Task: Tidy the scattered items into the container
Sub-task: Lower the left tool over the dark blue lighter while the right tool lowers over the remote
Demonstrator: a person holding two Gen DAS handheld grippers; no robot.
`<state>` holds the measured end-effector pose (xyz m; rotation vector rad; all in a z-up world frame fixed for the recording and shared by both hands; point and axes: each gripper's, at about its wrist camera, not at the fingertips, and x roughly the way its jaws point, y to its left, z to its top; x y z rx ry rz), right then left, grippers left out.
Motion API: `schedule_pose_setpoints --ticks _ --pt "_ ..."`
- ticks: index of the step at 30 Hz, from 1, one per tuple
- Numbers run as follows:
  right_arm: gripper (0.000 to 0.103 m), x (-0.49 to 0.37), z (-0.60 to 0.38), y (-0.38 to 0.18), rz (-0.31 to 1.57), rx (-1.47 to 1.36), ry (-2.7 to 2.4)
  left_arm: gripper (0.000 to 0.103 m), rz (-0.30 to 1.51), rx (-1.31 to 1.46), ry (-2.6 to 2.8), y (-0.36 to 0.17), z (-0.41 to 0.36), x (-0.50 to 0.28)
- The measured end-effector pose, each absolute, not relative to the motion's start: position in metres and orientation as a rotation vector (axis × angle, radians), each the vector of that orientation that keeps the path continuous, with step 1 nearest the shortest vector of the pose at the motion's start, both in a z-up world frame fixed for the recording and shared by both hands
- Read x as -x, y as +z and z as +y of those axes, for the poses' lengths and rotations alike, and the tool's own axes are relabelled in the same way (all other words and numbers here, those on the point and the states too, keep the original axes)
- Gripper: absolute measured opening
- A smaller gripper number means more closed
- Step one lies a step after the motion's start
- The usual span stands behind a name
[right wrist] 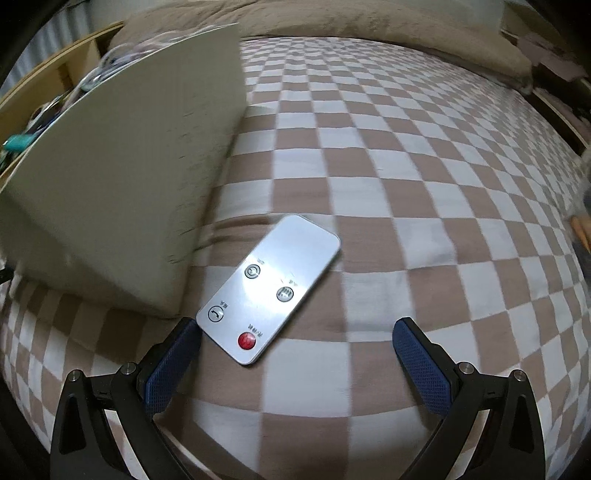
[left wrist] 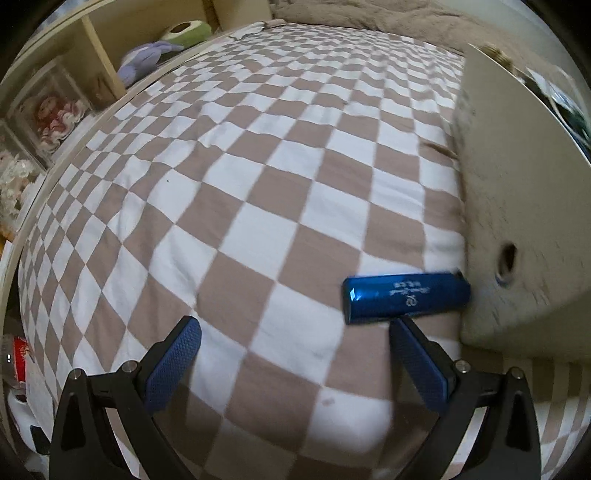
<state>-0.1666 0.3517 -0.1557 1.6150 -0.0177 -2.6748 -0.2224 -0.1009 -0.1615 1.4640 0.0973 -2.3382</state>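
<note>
A shiny blue lighter (left wrist: 406, 297) lies on the checked bedspread, its far end against the side of a cream fabric container (left wrist: 517, 206). My left gripper (left wrist: 295, 328) is open just short of it, the right fingertip almost under the lighter. In the right wrist view a silver remote (right wrist: 269, 288) with a red button lies slanted beside the container (right wrist: 129, 184). My right gripper (right wrist: 297, 330) is open, and the remote's near end sits between its fingers, close to the left one. Some items show inside the container's top, blurred.
The brown-and-white checked bedspread (left wrist: 229, 192) covers the whole bed. A wooden shelf (left wrist: 92, 66) with plush toys stands along the left side. A tan blanket (right wrist: 332, 18) lies at the far end of the bed.
</note>
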Motion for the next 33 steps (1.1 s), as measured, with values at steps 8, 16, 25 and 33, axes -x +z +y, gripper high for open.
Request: schedule_pose_setpoints --ticks 8,16,25,33 --pt "0.103 0.159 0.389 -0.153 -0.117 -1.650 -2.768 0.103 0.102 -1.450 -2.359 -0.161 -0.110 0.229" --pt "0.103 0.162 0.397 -0.142 -0.218 -1.624 -2.796 0.103 0.185 -1.522 -2.558 -0.153 -0.102 0.218" --pt "0.103 0.157 0.387 -0.142 -0.222 -1.626 -2.795 0.103 0.132 -1.546 -2.594 -0.155 -0.088 0.234" --pt "0.103 0.145 0.392 -0.142 -0.201 -1.637 -2.795 0.103 0.041 -1.546 -2.612 -0.161 -0.091 0.247"
